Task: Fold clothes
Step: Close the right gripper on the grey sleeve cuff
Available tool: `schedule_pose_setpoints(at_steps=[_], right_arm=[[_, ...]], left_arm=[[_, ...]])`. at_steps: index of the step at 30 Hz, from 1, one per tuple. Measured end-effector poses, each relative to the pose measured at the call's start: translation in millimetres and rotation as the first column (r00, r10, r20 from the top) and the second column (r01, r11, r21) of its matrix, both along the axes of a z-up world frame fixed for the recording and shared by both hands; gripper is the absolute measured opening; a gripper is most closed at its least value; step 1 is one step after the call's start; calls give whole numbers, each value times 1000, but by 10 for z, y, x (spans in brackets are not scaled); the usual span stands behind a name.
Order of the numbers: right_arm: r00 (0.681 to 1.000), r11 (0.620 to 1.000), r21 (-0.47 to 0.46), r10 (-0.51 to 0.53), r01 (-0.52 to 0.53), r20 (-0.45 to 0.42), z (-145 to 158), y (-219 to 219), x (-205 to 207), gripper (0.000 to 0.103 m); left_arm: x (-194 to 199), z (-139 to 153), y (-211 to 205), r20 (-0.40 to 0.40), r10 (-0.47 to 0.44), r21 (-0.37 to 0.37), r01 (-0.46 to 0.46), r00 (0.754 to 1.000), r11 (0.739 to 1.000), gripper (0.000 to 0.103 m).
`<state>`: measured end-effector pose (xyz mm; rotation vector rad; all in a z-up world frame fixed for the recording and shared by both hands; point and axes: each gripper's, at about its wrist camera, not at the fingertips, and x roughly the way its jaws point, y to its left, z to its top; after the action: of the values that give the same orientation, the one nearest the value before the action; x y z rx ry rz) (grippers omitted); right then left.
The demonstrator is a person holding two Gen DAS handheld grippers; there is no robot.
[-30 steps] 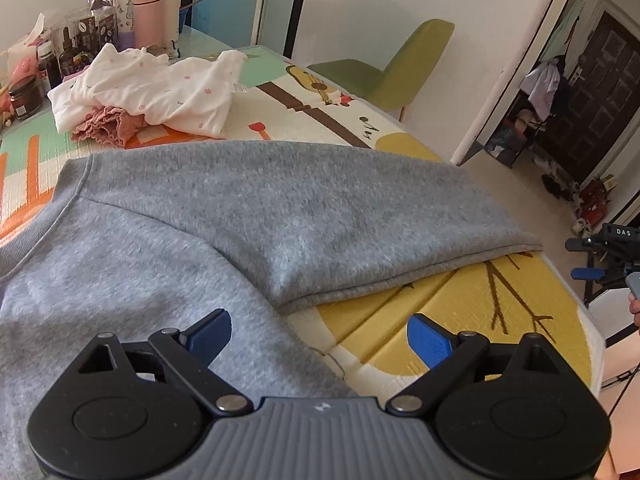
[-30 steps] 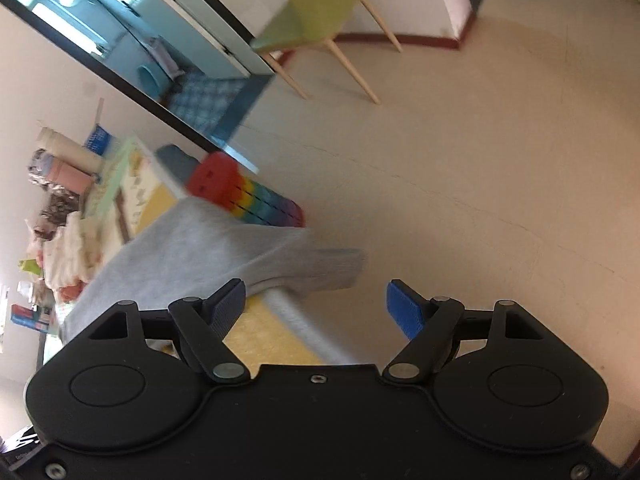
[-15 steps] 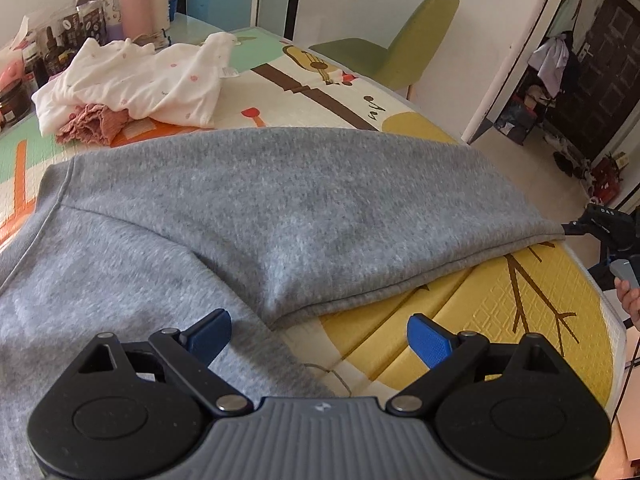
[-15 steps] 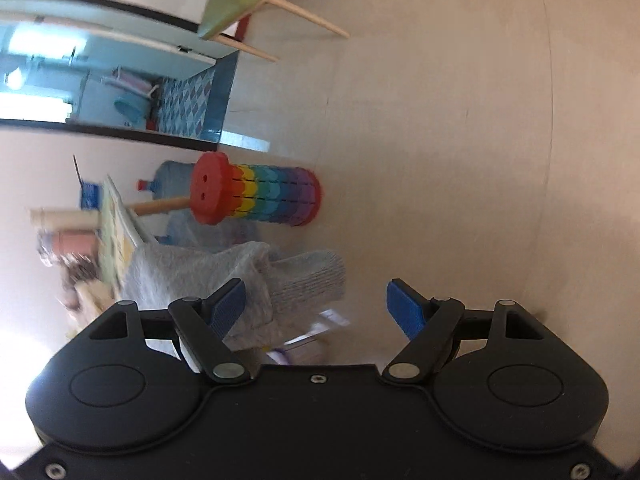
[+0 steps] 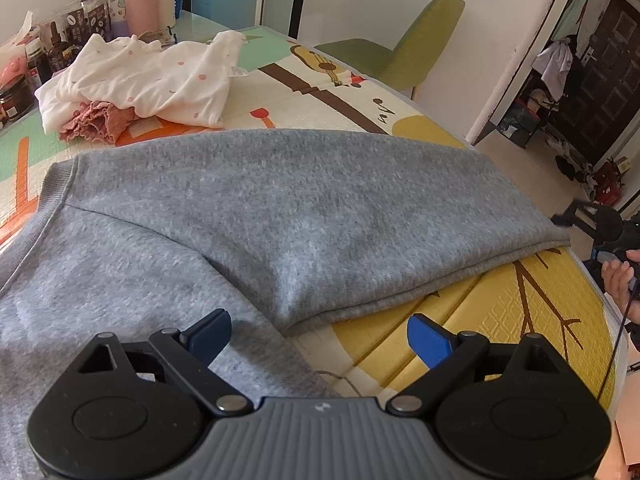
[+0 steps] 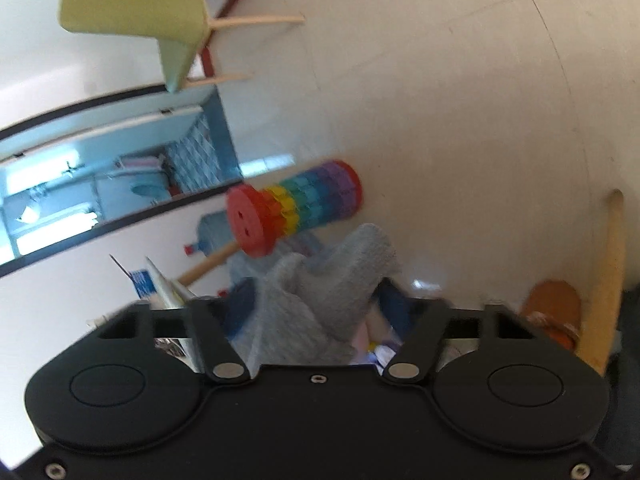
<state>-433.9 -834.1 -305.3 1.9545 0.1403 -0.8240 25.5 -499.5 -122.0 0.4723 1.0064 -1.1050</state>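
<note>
The right claw (image 6: 316, 308) is closing with the cuff of the grey sweatshirt's (image 5: 248, 216) sleeve (image 6: 332, 280) bunched between its blue pads, off the surface's edge above the floor. The left claw (image 5: 320, 334) hangs open and empty over the sweatshirt, which lies spread on the patterned surface (image 5: 496, 308). A white garment (image 5: 160, 76) lies beyond.
</note>
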Motion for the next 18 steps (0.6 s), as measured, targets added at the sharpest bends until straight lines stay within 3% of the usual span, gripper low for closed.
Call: schedule_pose_setpoints(at_steps=[6,13,18], right_arm=[[995,982,-186,-7,-11,-95,381,-61,78,19],[985,933,-353,10,-72,-175,911,-85,200,18],[973,875,-461,44,-146,-224,1380,-66,336,18]], left_arm=[[100,-41,3,2,21,5,-21,1000,1000,97],[193,-114,33,7,42,7,-42,999,999,96],[270,-137,62,3,56,6,-56,998,998,96]])
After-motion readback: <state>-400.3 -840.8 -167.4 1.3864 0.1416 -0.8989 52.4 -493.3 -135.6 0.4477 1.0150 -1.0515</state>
